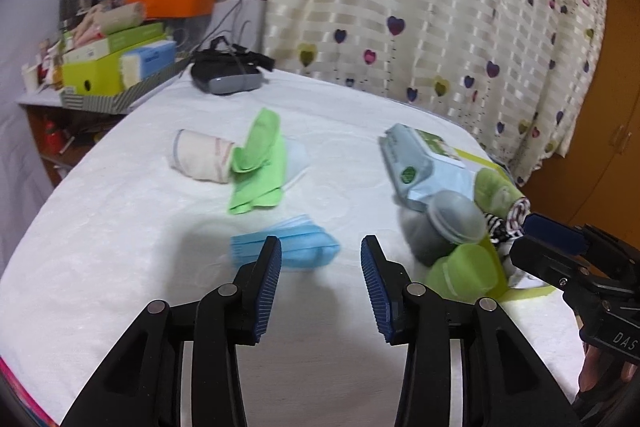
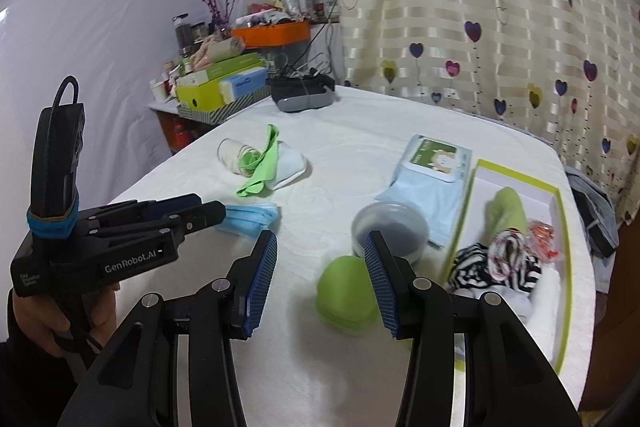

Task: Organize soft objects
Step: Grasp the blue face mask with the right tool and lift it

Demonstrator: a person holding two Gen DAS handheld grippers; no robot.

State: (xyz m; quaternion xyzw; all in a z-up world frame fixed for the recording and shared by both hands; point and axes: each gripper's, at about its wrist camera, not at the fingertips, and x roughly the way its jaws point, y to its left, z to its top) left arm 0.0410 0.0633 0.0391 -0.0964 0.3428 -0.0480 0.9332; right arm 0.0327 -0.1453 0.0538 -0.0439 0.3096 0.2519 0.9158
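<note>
A stack of blue face masks (image 1: 298, 247) lies on the white cover just beyond my left gripper (image 1: 320, 247), which is open with nothing between its fingers. My right gripper (image 2: 320, 239) is open too, above a green round container (image 2: 346, 297) and a grey one (image 2: 390, 229). Farther back lie a green cloth (image 1: 260, 163), a rolled white sock (image 1: 200, 155) and a wipes pack (image 2: 430, 163). At the right, a green-rimmed box (image 2: 558, 227) holds a green cloth (image 2: 508, 213) and a black-and-white striped cloth (image 2: 480, 267).
A black and grey headset (image 1: 226, 75) sits at the far edge. A side shelf (image 1: 116, 67) at the back left is piled with boxes and an orange tray. A heart-patterned curtain (image 1: 440, 27) hangs behind. A hand (image 2: 36, 319) grips the left gripper's handle.
</note>
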